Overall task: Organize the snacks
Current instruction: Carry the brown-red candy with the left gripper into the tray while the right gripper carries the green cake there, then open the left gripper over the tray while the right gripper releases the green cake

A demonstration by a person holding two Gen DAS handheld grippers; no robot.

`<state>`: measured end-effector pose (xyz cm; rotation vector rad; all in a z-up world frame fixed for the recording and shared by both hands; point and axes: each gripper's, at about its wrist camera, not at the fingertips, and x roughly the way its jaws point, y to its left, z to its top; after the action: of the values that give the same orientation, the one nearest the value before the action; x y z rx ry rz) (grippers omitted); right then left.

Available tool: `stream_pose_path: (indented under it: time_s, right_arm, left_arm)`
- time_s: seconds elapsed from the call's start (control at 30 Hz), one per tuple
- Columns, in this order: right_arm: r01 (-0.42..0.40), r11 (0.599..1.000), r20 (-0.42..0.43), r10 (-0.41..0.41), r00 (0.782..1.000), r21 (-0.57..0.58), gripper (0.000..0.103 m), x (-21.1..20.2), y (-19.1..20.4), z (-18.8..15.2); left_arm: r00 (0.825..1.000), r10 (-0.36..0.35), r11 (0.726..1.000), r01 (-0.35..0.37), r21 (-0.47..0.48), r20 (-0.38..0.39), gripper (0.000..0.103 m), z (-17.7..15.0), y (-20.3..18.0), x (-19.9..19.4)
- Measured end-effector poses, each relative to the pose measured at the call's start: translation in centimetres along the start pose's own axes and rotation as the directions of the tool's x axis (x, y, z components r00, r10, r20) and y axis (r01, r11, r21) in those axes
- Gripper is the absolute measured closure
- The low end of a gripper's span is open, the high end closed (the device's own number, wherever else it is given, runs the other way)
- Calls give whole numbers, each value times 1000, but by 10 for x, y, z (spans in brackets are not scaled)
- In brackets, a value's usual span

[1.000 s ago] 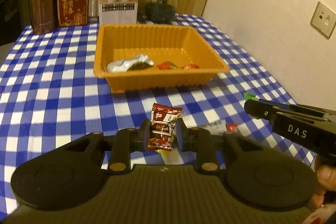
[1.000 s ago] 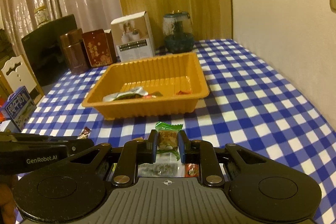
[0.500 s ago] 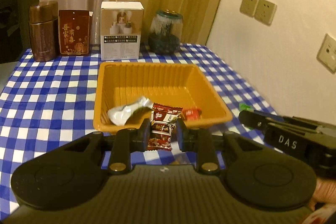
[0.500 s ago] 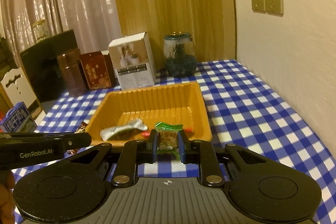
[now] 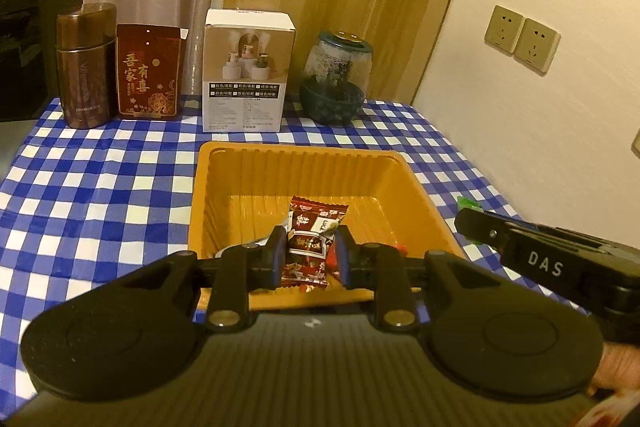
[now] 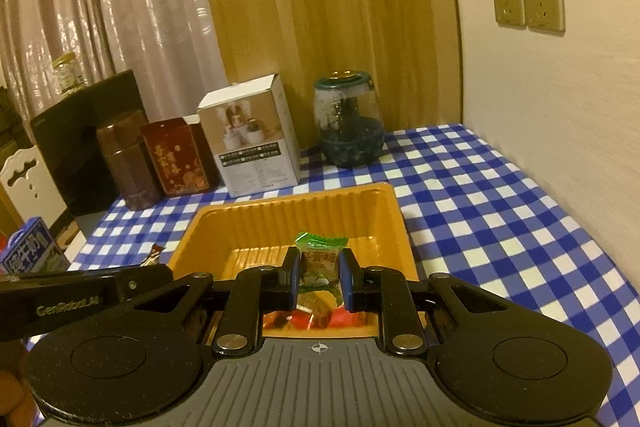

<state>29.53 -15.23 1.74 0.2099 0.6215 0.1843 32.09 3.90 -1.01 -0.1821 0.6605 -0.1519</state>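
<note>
Both tongs have advanced from short of the orange tray to over it: left tongs clenched on the red candy, right tongs on the green candy.

Dim, warm yellow indoor light, glare streaks on the curtain, fisheye bending and slight edge blur.

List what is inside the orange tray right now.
The orange tray shows mostly bare ribbed floor. Red wrappers peek out at its near end; the left gripper and right gripper cover the rest.
</note>
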Motion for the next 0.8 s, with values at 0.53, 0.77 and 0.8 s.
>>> stream_pose_path:
  time_s: [0.53, 0.77, 0.8]
  right_arm:
    - [7, 999, -28, -6, 1000, 38, 82, 52, -9, 13]
    - [11, 999, -48, -9, 999, 43, 82, 68, -11, 13]
    - [12, 999, -49, -10, 999, 43, 82, 69, -12, 13]
  left_arm:
    - [999, -16, 1000, 16, 0, -49, 80, 14, 6, 53]
    - [998, -5, 1000, 6, 12, -64, 80, 11, 6, 68]
    - [998, -4, 1000, 5, 12, -65, 80, 11, 6, 69]
